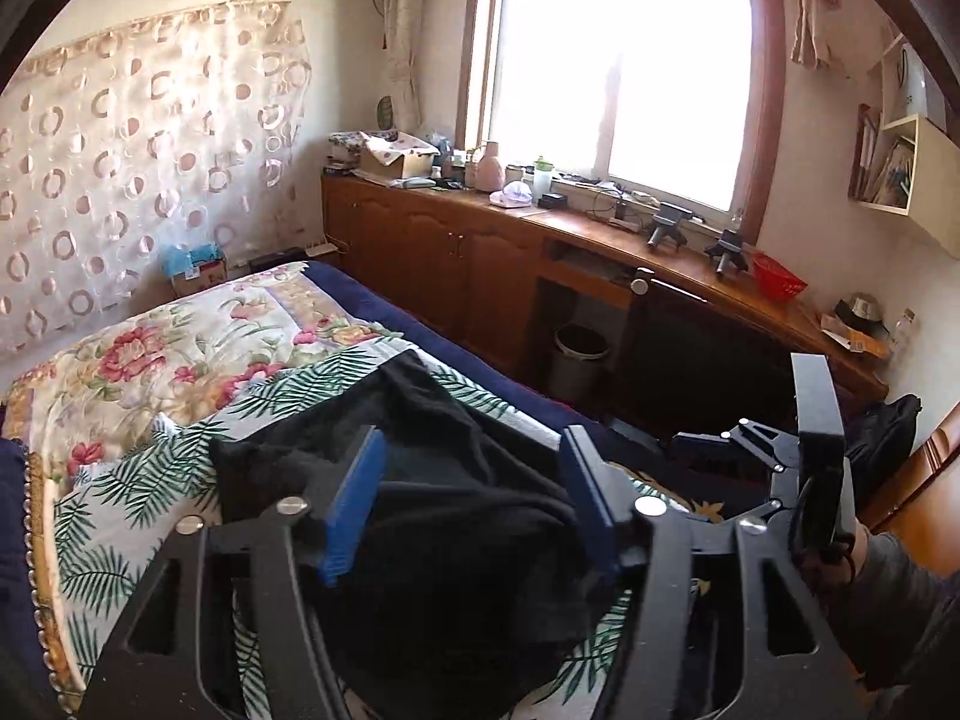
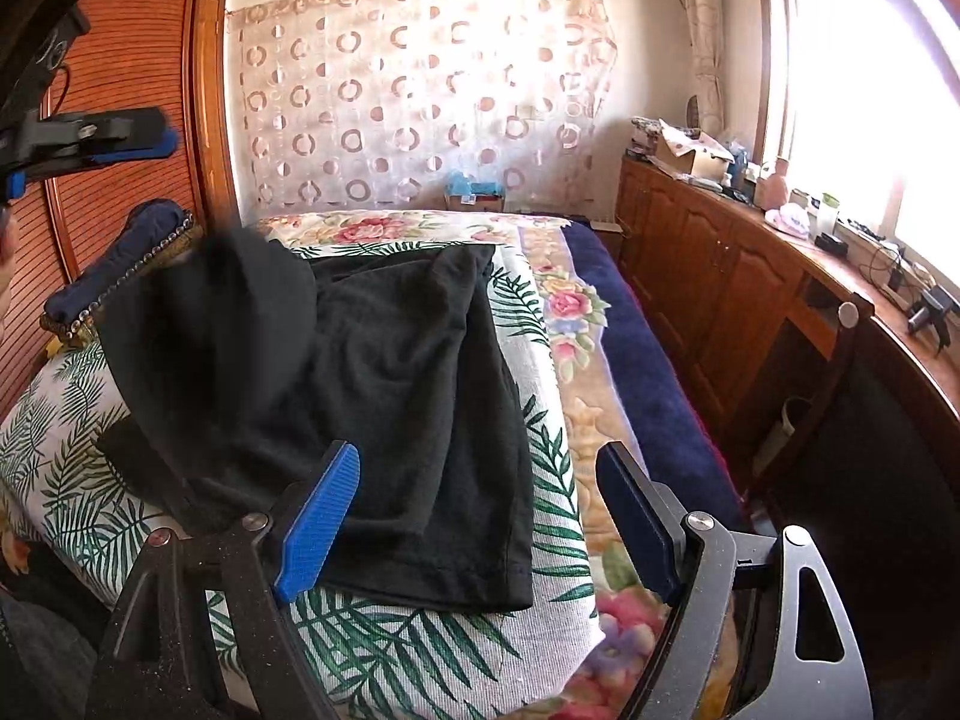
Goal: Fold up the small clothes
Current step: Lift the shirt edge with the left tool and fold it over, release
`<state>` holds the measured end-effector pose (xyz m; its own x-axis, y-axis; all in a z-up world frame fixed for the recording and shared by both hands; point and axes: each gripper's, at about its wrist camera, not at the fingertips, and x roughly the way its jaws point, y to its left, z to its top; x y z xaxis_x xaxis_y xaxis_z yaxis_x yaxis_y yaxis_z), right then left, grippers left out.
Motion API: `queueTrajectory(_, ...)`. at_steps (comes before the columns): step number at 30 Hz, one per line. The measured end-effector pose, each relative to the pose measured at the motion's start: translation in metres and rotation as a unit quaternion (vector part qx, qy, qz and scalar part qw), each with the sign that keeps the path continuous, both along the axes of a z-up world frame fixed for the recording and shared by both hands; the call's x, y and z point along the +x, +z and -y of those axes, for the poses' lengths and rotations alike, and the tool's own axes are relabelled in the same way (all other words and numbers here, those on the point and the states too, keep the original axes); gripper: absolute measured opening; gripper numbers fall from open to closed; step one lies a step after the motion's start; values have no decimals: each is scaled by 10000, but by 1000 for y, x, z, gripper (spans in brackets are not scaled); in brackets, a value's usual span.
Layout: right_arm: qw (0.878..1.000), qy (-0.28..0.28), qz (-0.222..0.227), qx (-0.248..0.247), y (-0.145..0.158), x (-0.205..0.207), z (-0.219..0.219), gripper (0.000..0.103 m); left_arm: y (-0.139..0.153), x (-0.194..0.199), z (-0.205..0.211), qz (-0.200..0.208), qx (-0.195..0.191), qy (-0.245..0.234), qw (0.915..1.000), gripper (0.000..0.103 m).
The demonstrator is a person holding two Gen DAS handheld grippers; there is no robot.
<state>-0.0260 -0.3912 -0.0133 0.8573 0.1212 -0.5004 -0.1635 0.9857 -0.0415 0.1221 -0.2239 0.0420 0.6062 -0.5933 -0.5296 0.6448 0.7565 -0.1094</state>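
Far left of the right gripper's fingers stands a slatted wooden wardrobe (image 2: pixel 138 120), and before it the left gripper (image 2: pixel 99 141) hangs in the air with its blue pads apart and nothing between them. Below that, a navy cushion (image 2: pixel 129 252) with studded trim lies at the bed's edge. The bed (image 2: pixel 630 360) itself carries a white cloth with green palm leaves (image 2: pixel 372 642), a flowered quilt (image 2: pixel 558 300) beyond it and a dark blue blanket along the right side.

The black garment (image 2: pixel 384 372) lies on the palm-leaf cloth, just ahead of and left of the right gripper (image 2: pixel 480 516), partly doubled over itself; one hem reaches near the left finger (image 2: pixel 318 522). This gripper's fingers stand wide apart over the cloth, pressing on nothing.

Behind the bed a sheer curtain with ring patterns (image 2: pixel 420 90) covers the wall. To the right of the fingers runs a long wooden cabinet (image 2: pixel 708 276) under a bright window (image 2: pixel 864 90), its top crowded with boxes, bottles and cables.

In the left wrist view the garment shows between that gripper's spread fingers, below them, untouched by the pads.
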Motion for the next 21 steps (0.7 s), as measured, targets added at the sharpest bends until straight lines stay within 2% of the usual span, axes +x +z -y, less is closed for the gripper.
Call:
queueTrajectory(9, 9995, 306, 94, -74, 10, 16, -20, 83, -19, 8, -70, -15, 60, 973, 9952, 69)
queueTrajectory(21, 9899, 1393, -1, -248, 25, 88, -109, 83, -55, 8, -149, -239, 86, 1968, 9801, 69)
